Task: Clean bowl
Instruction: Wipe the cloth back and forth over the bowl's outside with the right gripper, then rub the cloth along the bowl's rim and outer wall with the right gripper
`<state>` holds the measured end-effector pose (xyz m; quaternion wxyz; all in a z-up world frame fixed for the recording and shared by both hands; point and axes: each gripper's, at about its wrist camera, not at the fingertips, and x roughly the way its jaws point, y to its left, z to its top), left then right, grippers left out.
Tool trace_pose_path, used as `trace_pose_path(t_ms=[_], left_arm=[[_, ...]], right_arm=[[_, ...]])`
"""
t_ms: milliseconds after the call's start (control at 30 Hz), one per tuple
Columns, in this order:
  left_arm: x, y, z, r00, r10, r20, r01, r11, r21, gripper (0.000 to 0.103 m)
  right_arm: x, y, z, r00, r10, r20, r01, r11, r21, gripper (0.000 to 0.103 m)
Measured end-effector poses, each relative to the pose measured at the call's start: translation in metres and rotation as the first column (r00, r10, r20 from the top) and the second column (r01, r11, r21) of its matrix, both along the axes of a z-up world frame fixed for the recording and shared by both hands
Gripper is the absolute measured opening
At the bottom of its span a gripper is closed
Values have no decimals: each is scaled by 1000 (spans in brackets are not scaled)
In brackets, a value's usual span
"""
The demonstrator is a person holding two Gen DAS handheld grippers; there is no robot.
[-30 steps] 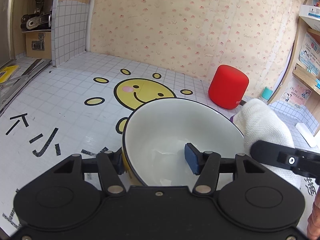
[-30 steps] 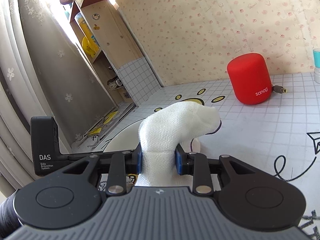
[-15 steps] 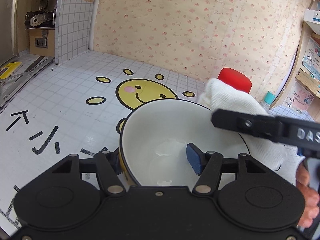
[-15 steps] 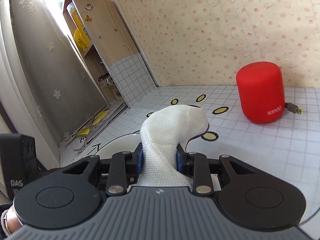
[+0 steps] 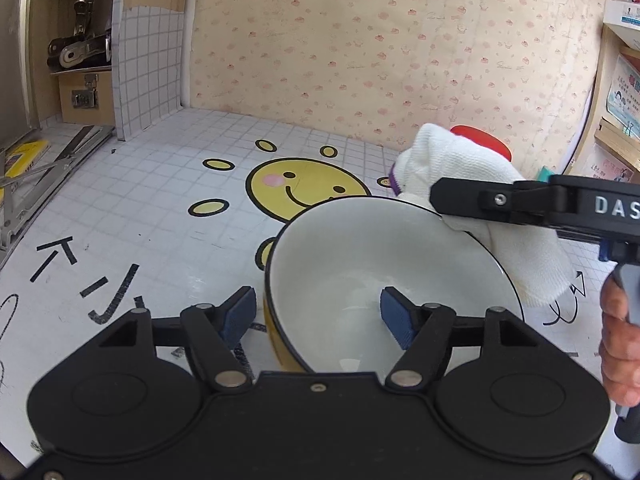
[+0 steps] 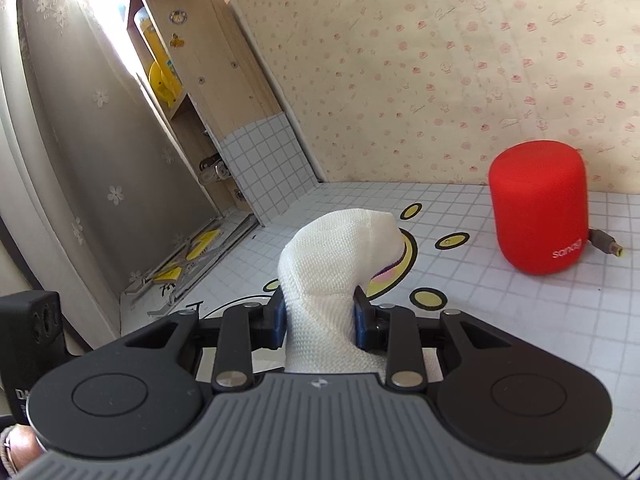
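Your left gripper (image 5: 316, 316) has spread since a second ago, its fingers now straddling the near wall of the bowl (image 5: 372, 264) without touching it. Across the bowl's far rim, your right gripper (image 6: 320, 320) has swung in, still pinching the white cloth (image 5: 480, 204). Beyond the bowl stands the red speaker (image 6: 540, 212).

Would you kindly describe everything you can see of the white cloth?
The white cloth is a soft, waffle-knit fabric with a sliver of purple trim at one edge. It is bunched and pinched between the fingers of the right gripper, its free end rising and folding forward. In the left wrist view it hangs at the far right rim of the bowl; whether it touches the rim is unclear.
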<state>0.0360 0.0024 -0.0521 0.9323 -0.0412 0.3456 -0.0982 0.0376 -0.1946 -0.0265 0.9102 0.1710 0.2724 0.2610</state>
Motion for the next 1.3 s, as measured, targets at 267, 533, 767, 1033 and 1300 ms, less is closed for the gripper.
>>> trace_pose_path(t_ms=[267, 533, 767, 1033, 1300], left_arm=[[0, -2, -1, 1000, 12, 7, -12, 1000, 7, 71], [0, 0, -2, 1000, 12, 10, -12, 1000, 1, 72], [-1, -6, -2, 1000, 26, 10, -26, 1000, 1, 72], [-2, -6, -2, 999, 34, 13, -34, 999, 1, 72], [-2, -4, -3, 999, 31, 20, -31, 1000, 2, 73]], right_arm=[[-24, -6, -3, 1000, -15, 22, 15, 1000, -2, 34], [-58, -15, -7, 1000, -13, 20, 12, 999, 37, 34], [-27, -4, -5, 1000, -21, 9, 21, 1000, 13, 34], [5, 14, -2, 1000, -9, 10, 10, 999, -37, 34], [-40, 4, -5, 999, -3, 40, 7, 996, -92, 34]])
